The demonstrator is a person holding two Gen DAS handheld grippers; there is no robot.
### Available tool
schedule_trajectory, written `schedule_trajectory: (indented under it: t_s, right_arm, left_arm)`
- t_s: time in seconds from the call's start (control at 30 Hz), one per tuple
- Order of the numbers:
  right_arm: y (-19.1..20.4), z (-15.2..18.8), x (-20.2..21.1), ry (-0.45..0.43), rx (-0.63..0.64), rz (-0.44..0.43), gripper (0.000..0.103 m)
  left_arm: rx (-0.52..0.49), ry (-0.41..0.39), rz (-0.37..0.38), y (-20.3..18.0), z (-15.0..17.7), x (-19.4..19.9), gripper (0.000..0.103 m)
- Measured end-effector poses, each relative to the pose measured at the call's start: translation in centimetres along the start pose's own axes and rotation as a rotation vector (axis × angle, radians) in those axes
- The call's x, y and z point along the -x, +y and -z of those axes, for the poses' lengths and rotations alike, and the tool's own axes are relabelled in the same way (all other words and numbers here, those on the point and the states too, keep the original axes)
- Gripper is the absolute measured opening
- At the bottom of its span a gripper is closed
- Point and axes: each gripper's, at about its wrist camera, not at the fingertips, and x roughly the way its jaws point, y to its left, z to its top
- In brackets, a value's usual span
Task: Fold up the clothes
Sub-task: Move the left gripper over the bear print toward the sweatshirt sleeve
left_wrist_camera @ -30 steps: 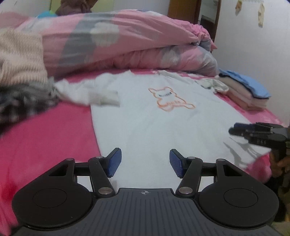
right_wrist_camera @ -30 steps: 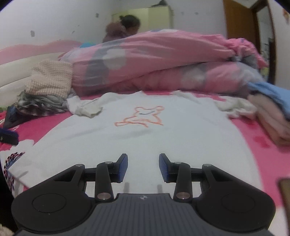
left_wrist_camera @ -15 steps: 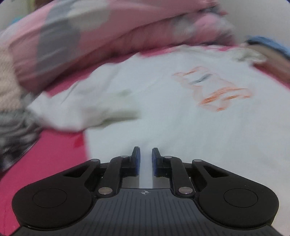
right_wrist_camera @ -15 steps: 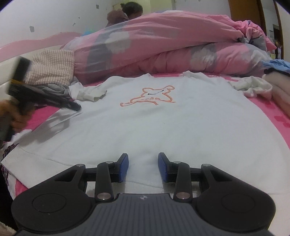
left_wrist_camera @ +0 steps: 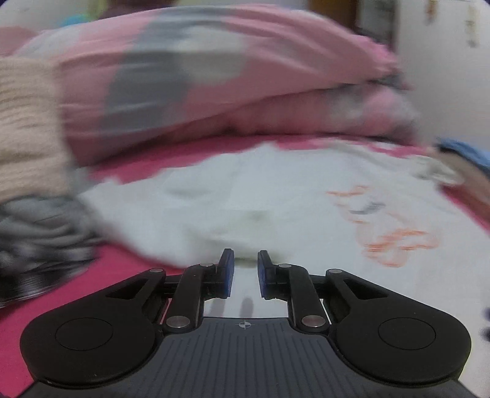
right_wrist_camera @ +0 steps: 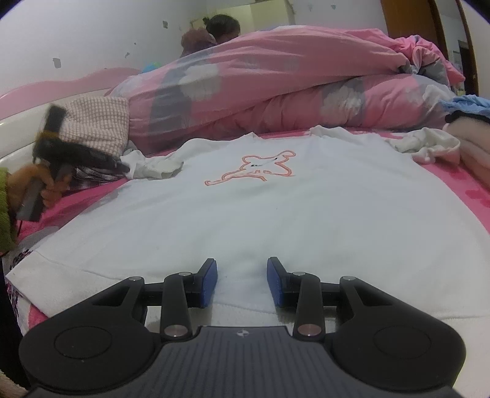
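A white T-shirt with an orange outline print lies flat on the pink bed, neck toward the duvet. Its left sleeve is crumpled near the edge. My right gripper is open, fingers resting over the shirt's bottom hem. My left gripper is narrowly open and empty, just in front of the crumpled left sleeve; this view is blurred. The left gripper also shows in the right wrist view, held by a hand, its tip at the sleeve.
A rolled pink and grey duvet lies across the back of the bed. A beige knit garment and a checked cloth sit at the left. Folded clothes are stacked at the right. A person sits behind the duvet.
My left gripper has moved forward and left to the crumpled sleeve, its fingers narrowing from wide open. My right gripper moved slightly back toward the hem and stayed open.
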Motion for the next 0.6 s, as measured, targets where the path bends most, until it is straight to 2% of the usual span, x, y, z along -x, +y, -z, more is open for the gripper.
schedule_trajectory:
  t_s: [0.1,0.13,0.23,0.33,0.4,0.47,0.6]
  right_arm:
    - [-0.1,0.0,0.0,-0.005,-0.004,-0.005,0.038]
    - [-0.2,0.0,0.0,-0.006,-0.006,-0.006,0.038]
    - [-0.1,0.1,0.0,-0.010,-0.005,-0.003,0.038]
    - [-0.1,0.1,0.0,-0.014,-0.002,-0.001,0.038]
    - [-0.1,0.2,0.0,-0.018,-0.001,-0.002,0.038]
    - [-0.1,0.3,0.1,-0.023,-0.003,-0.004,0.038]
    - [-0.2,0.5,0.2,-0.033,-0.006,-0.009,0.038]
  left_arm:
    - [-0.043,0.086,0.097,-2.8,-0.2,-2.6,0.017]
    - [-0.053,0.107,0.107,-3.3,-0.1,-3.5,0.018]
    - [-0.116,0.140,-0.030,-3.9,0.7,-6.5,0.018]
    - [-0.033,0.101,-0.114,-0.5,-0.1,-8.2,0.017]
    - [-0.044,0.095,-0.230,1.0,-0.9,-8.8,0.017]
    - [-0.029,0.109,-0.284,2.0,-1.6,-8.8,0.017]
    - [-0.031,0.067,-0.235,0.0,-3.1,-5.6,0.015]
